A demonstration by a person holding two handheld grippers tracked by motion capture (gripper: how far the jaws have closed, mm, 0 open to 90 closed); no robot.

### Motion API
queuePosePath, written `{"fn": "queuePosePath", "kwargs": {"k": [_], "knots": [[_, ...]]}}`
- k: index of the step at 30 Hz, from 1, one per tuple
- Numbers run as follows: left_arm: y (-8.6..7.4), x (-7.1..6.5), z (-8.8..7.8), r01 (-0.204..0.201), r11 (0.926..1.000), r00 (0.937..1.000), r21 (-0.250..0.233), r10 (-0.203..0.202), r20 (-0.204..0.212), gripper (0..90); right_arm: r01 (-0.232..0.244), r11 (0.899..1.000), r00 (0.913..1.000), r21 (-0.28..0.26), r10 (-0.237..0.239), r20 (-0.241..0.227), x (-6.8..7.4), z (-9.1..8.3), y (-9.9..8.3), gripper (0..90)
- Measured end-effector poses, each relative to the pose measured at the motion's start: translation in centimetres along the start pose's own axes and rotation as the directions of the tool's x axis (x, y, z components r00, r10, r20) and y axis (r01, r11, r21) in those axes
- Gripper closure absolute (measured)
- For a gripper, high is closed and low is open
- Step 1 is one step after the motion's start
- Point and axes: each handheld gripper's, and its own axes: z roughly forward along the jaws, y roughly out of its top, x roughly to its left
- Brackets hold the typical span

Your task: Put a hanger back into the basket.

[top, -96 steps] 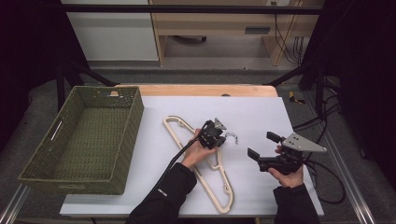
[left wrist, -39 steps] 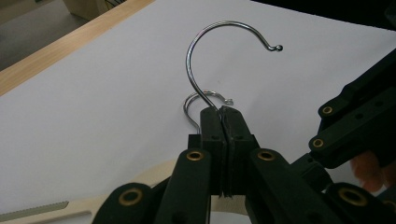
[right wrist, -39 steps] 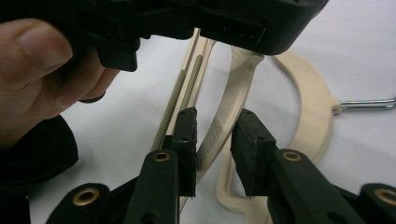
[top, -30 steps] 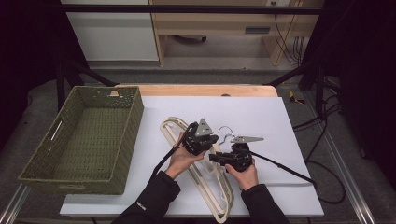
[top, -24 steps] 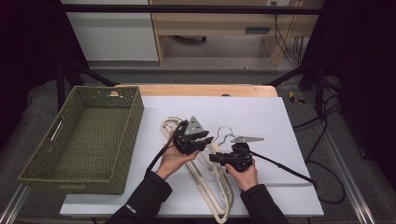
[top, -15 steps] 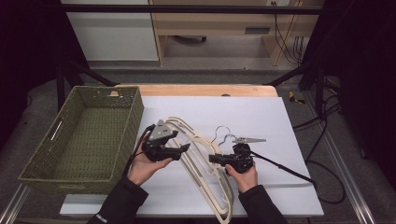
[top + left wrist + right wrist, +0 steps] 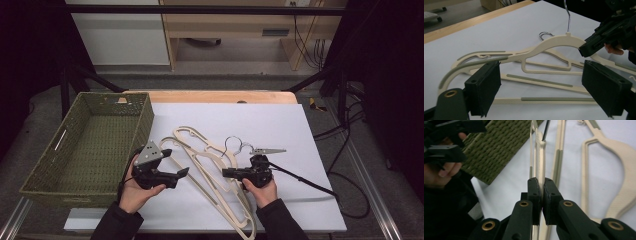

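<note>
High view: two cream hangers (image 7: 210, 167) are being kept on the white counter (image 7: 280, 125), one overlapping the other, just right of the green woven basket (image 7: 85, 145); the right hand-held gripper (image 7: 227, 173) is being held clamped on the raised hanger near its neck, while the left hand-held gripper (image 7: 182, 172) is being held apart, nothing between its jaws, its jaws having just been opening, close beside the basket's near corner. Left gripper view: the raised hanger (image 7: 544, 47) is being shown lifted over the lying hanger (image 7: 544, 82), with the right hand-held gripper (image 7: 586, 48) pinching its shoulder; both black jaws are being held wide and clear of the plastic. Right gripper view: the jaws are being pressed together on the thin edge of the raised hanger (image 7: 539, 157), the basket (image 7: 499, 147) lying to the left. For the step in hand, judged to be separating the pair, the pinched hanger is best being lifted straight so its metal hook (image 7: 235, 145) is not being snagged. Open room is being offered rightward; the basket wall and the counter's near edge are being kept close.
</note>
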Motion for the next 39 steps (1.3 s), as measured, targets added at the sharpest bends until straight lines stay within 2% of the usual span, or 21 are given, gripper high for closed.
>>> {"fn": "queuePosePath", "kwargs": {"k": [3,4,5,6,9,11,12,13,15,16,17,18,20,21,22,24,29,31,33,34,39], "knots": [[0.3,-0.5,-0.2,-0.019,0.9998,0.9996,0.003,0.019,0.018,14.1,0.059,0.998,0.9979,-0.012,-0.059,-0.028,0.9,-1.1,0.4,86.8],[0.3,-0.5,-0.2,-0.019,0.9998,0.9996,0.003,0.019,0.018,13.6,0.059,0.998,0.9979,-0.012,-0.059,-0.028,0.9,-1.1,0.4,86.8],[0.6,-0.7,-0.5,-0.03,0.9995,0.9992,-0.005,0.031,0.026,13.6,0.098,0.995,0.9949,-0.006,-0.098,-0.025,1.4,-1.7,0.7,86.8],[0.6,-0.7,-0.5,-0.03,0.9995,0.9992,-0.005,0.031,0.026,13.6,0.098,0.995,0.9949,-0.006,-0.098,-0.025,1.4,-1.7,0.7,86.8],[0.9,-1.0,-0.9,-0.037,0.9992,0.9984,-0.016,0.038,0.043,13.6,0.151,0.988,0.9882,0.001,-0.151,-0.025,2.1,-2.4,1.1,86.8],[1.0,-1.2,-0.9,-0.045,0.9989,0.9974,-0.015,0.046,0.056,13.8,0.185,0.983,0.9818,0.012,-0.184,-0.049,2.5,-2.6,1.4,86.8],[1.1,-1.3,-0.9,-0.052,0.9986,0.9965,-0.013,0.052,0.066,14.1,0.206,0.978,0.9766,0.019,-0.204,-0.067,2.8,-2.7,1.5,86.8],[1.1,-1.4,-0.8,-0.056,0.9984,0.9954,-0.01,0.056,0.078,15.7,0.252,0.967,0.9648,0.042,-0.248,-0.088,3.3,-2.8,1.7,86.8],[1.1,-1.8,-0.5,-0.073,0.9974,0.9926,0.002,0.072,0.098,16.9,0.266,0.962,0.9605,0.055,-0.26,-0.099,3.5,-2.8,1.8,86.8],[1.1,-1.9,-0.3,-0.082,0.9965,0.9912,0.012,0.081,0.105,16.9,0.289,0.955,0.9533,0.066,-0.281,-0.11,3.7,-2.8,1.8,86.8],[1.1,-2.2,0.1,-0.102,0.9942,0.9866,0.034,0.097,0.131,20.1,0.325,0.942,0.9405,0.09,-0.311,-0.136,4.0,-2.7,1.8,86.8],[1.1,-2.2,0.1,-0.102,0.9942,0.9866,0.034,0.097,0.131,20.8,0.325,0.942,0.9405,0.09,-0.311,-0.136,4.0,-2.7,1.8,86.8],[1.0,-2.5,0.5,-0.118,0.9913,0.9836,0.058,0.109,0.144,22.2,0.35,0.931,0.9296,0.106,-0.331,-0.162,4.3,-2.4,1.8,86.8],[0.8,-2.5,0.9,-0.129,0.9888,0.9794,0.075,0.115,0.166,27.7,0.369,0.922,0.9214,0.118,-0.346,-0.176,4.4,-2.3,1.7,86.8],[0.8,-2.5,0.9,-0.129,0.9888,0.9794,0.075,0.115,0.166,30.4,0.369,0.922,0.9214,0.118,-0.346,-0.176,4.4,-2.3,1.7,86.8],[0.5,-2.5,1.4,-0.14,0.9835,0.9721,0.114,0.115,0.204,39.4,0.392,0.909,0.9119,0.138,-0.365,-0.188,4.6,-2.1,1.6,86.8],[0.2,-2.6,2.0,-0.159,0.9767,0.9647,0.144,0.123,0.233,52.8,0.403,0.903,0.9054,0.148,-0.369,-0.21,4.8,-1.9,1.5,86.8],[0.1,-2.6,2.1,-0.166,0.9749,0.9622,0.148,0.127,0.241,64.3,0.408,0.898,0.903,0.163,-0.371,-0.217,4.8,-1.8,1.4,86.8],[0.1,-2.6,2.0,-0.174,0.9731,0.9591,0.151,0.132,0.25,67.5,0.41,0.896,0.9018,0.17,-0.371,-0.221,4.8,-1.8,1.4,86.8],[0.1,-2.6,2.0,-0.188,0.9695,0.9547,0.157,0.143,0.261,68.8,0.409,0.896,0.9023,0.174,-0.368,-0.225,4.8,-1.7,1.4,86.8],[0.1,-2.8,1.9,-0.205,0.9652,0.9493,0.162,0.156,0.273,72.8,0.422,0.89,0.8975,0.172,-0.383,-0.219,4.7,-1.8,1.4,85.3]]}}
